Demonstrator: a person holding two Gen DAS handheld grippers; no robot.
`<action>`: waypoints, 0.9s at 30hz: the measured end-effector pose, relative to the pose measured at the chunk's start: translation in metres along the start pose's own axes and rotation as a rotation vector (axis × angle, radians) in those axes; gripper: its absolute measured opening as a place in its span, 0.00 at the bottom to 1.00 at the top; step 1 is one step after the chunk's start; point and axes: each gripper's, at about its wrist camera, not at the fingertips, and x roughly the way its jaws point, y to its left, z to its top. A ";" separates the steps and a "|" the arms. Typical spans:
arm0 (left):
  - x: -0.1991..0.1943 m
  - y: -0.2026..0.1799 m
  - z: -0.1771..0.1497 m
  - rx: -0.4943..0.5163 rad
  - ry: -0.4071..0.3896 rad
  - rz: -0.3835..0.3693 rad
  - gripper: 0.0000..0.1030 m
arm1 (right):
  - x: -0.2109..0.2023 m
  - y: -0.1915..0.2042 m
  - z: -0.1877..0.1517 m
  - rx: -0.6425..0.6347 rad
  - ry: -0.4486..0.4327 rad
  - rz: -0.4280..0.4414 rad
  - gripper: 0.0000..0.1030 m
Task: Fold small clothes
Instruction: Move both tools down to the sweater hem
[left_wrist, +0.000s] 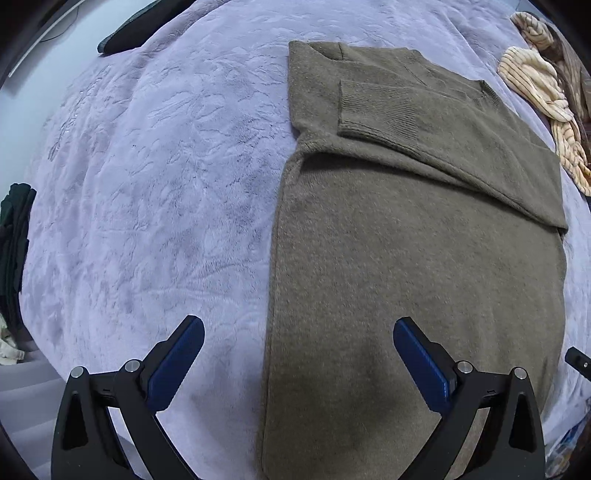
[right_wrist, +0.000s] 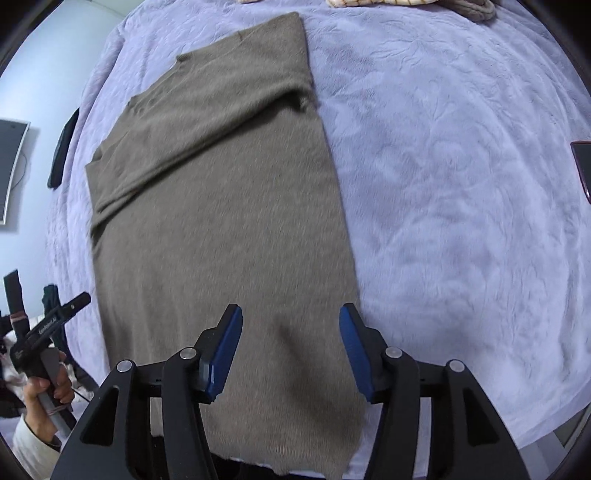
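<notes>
**A:** Both tools hang above the bed (left_wrist: 147, 184) now. The left hand-held gripper (left_wrist: 299, 354) stands spread wide with nothing between its blue pads; its left pad is over bare blanket, its right over the olive sweater (left_wrist: 406, 258).

**B:** And the right hand-held gripper (right_wrist: 290, 347) is parted too, empty, pointing down at the sweater's near hem. The garment lies as a long narrow panel down the lilac blanket, sides already folded in.

**A:** The risk, as one would judge it: the knit looks thick and soft. Pinch only the top layer at the hem and the lengthwise fold peels apart when lifted.

**B:** Uneven lifts would skew it too. The hem sits close to the bed's near edge, so a drag toward the person could pull it off.

**A:** The left view offers something the right does not: the folded sleeve with its ribbed cuff (left_wrist: 376, 110) lying across the chest, and a striped cream garment (left_wrist: 546, 99) spread out beside it.

**B:** The right view alone shows the person's hand (right_wrist: 48, 387) gripping the other tool's handle, and the hem's ragged near corner.
</notes>
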 end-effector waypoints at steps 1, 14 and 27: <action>-0.004 -0.006 0.000 0.001 0.002 0.002 1.00 | 0.000 0.001 -0.004 -0.011 0.007 0.002 0.57; -0.024 -0.024 -0.024 0.030 0.023 -0.008 1.00 | 0.011 0.019 -0.036 -0.017 0.051 0.062 0.57; -0.023 -0.005 -0.063 0.068 0.030 -0.039 1.00 | 0.017 0.038 -0.078 0.008 0.023 0.063 0.57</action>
